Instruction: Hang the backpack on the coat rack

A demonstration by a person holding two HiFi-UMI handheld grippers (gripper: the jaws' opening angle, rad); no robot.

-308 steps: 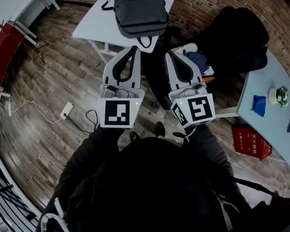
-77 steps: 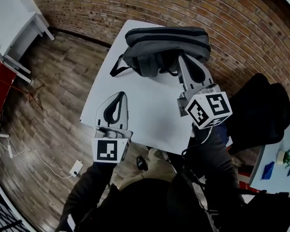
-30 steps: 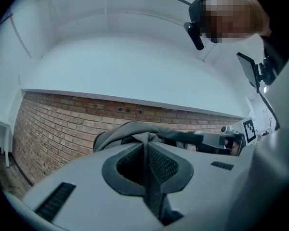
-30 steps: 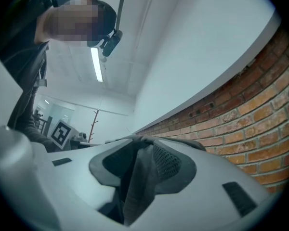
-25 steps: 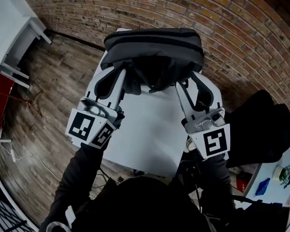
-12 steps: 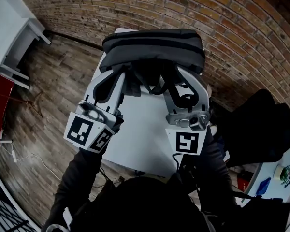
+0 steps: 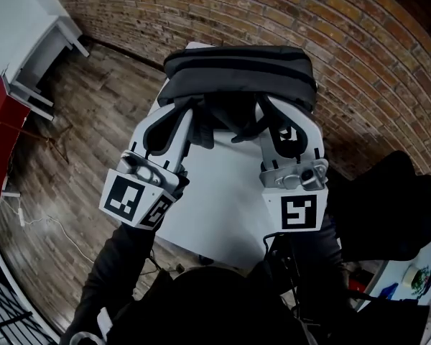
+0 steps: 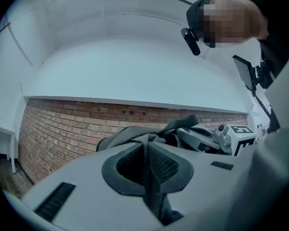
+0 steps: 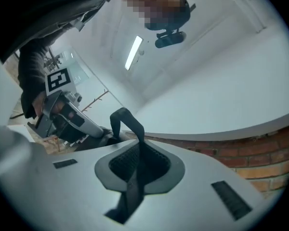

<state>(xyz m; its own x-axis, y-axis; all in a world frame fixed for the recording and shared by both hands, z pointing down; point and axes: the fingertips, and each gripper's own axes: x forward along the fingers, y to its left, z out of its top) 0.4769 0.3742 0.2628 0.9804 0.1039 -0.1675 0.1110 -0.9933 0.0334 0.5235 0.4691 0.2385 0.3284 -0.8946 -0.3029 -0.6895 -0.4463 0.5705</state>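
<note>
A grey backpack [image 7: 237, 74] is held over the far end of a white table [image 7: 223, 192], its back panel and straps facing me. My left gripper [image 7: 194, 112] is shut on a fold of the backpack's fabric [image 8: 135, 136] at its left side. My right gripper [image 7: 264, 108] is closing its jaws on a black backpack strap [image 9: 130, 124], which runs pinched between them. The left gripper view shows the right gripper [image 8: 209, 137] close beside the bag. No coat rack is in view.
A brick wall [image 7: 359, 42] stands right behind the table. A black chair with dark cloth [image 7: 395, 200] is at the right. White furniture [image 7: 36, 20] and a red object [image 7: 0, 121] stand at the left on the wooden floor [image 7: 79, 128].
My right gripper has swung in from the table's right side to the backpack, rolled, and closed on a strap. The left gripper has kept its grip and barely moved.
</note>
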